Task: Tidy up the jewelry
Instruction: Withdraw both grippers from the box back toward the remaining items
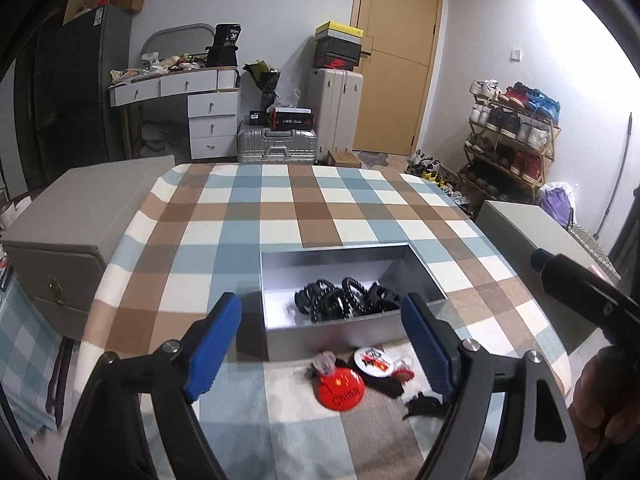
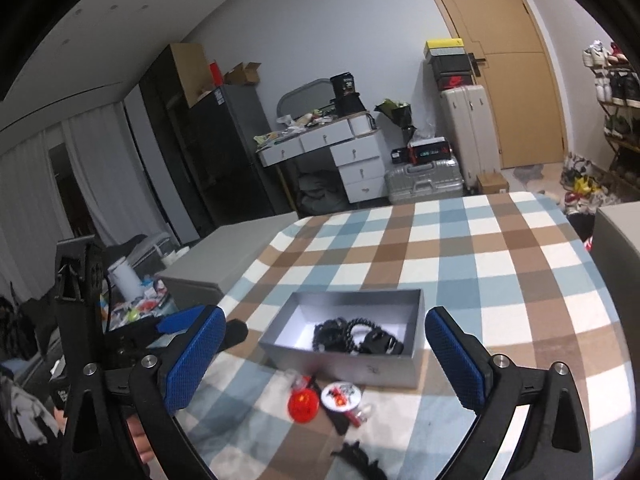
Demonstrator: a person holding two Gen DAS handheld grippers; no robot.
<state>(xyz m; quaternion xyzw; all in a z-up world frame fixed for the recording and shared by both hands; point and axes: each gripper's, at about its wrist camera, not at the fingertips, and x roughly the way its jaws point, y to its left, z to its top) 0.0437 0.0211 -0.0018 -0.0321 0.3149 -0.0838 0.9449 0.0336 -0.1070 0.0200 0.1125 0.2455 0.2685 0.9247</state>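
A grey open box (image 1: 340, 338) (image 2: 352, 368) sits on the checked tablecloth and holds several black hair clips and beaded bands (image 1: 346, 300) (image 2: 356, 336). On the cloth in front of the box lie a red round "China" badge (image 1: 341, 390) (image 2: 304, 404), a white round badge (image 1: 374, 360) (image 2: 340, 394), a small clear piece (image 1: 325, 363) and a black claw clip (image 1: 424, 402) (image 2: 360, 458). My left gripper (image 1: 320, 304) hovers above these loose pieces, open and empty. My right gripper (image 2: 326, 314) is open too, with nothing between its blue pads.
The checked table (image 1: 280, 208) has grey cabinets at its left (image 1: 68, 216) and right (image 1: 528, 232) sides. Behind stand a white desk (image 1: 188, 92), suitcases (image 1: 336, 112), a wooden door and a shoe rack (image 1: 512, 136). A hand shows at the lower right edge (image 1: 600, 400).
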